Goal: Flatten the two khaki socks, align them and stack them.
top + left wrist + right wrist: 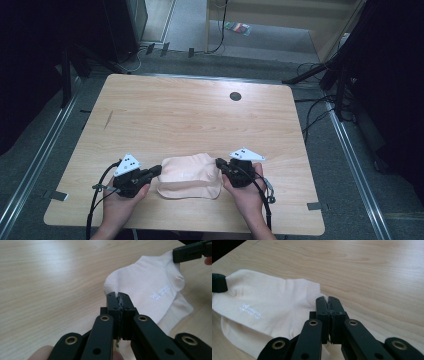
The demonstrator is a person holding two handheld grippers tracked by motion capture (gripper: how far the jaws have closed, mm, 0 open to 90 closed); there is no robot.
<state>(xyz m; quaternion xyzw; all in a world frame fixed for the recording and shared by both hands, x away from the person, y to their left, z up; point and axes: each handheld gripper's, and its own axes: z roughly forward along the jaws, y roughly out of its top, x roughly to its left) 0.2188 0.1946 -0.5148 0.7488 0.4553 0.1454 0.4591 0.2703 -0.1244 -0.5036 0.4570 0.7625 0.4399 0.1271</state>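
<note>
Sock (190, 176) pinched by both clamped grippers, L (156, 171) at 9, R (219, 163) at 3 — uneven pull could slip an edge.

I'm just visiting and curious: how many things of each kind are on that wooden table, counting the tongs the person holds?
Pale socks: 1, the sock, seemingly folded
Black tongs: 2, the left tongs and the right tongs, each clamped on an edge of the sock
Total: 3

Light wood-grain tabletop (150, 115), rounded corners. Pale pink sock (190, 176) lies flat near the near edge, centre. Small dark round spot (235, 96) at far side, right of centre.
</note>
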